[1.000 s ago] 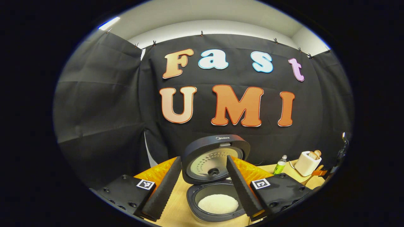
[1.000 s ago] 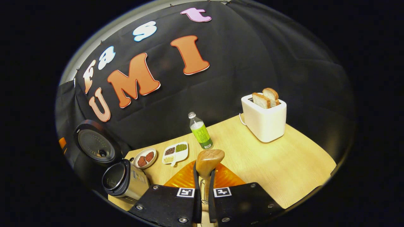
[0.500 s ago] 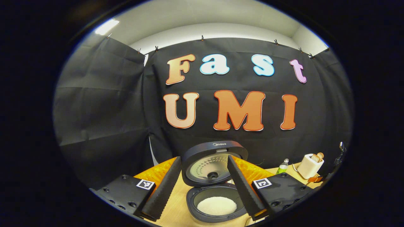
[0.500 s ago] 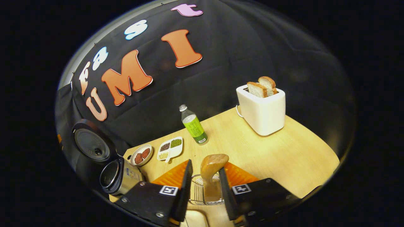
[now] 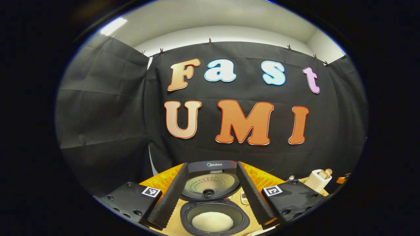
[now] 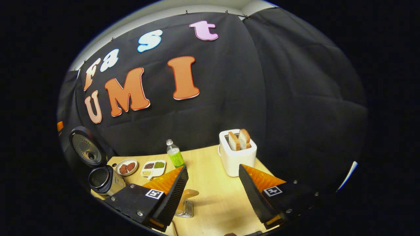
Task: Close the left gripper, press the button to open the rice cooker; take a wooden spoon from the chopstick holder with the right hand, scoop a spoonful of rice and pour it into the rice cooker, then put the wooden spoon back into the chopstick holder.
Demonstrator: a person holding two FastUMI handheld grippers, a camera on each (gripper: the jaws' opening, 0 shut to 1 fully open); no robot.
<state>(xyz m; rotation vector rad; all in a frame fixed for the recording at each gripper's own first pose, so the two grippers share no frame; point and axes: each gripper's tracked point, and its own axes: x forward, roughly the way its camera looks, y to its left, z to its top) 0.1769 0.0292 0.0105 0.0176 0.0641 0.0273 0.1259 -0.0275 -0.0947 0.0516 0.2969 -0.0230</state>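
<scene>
The rice cooker [image 5: 213, 209] stands open just beyond my left gripper [image 5: 211, 165], its lid [image 5: 210, 182] tipped up and white rice [image 5: 212, 221] in the pot. The left fingers are spread apart and hold nothing. In the right gripper view the cooker [image 6: 100, 179] sits far left. The wooden spoon [image 6: 189, 194] stands in the wire chopstick holder [image 6: 185, 211], low and left of my right gripper [image 6: 212, 167]. That gripper is open and apart from the spoon; its left finger hides part of the holder.
On the light wooden table [image 6: 210, 200] stand a white toaster [image 6: 237, 155] with two bread slices, a green bottle [image 6: 175, 157], a divided dish [image 6: 153, 167] of beans and a small plate [image 6: 126, 167]. The toaster [image 5: 319, 179] is at the right in the left gripper view.
My right gripper has opened, let go of the wooden spoon in the holder, and drawn back from it. The left gripper stays open; the cooker sits lower in its view.
</scene>
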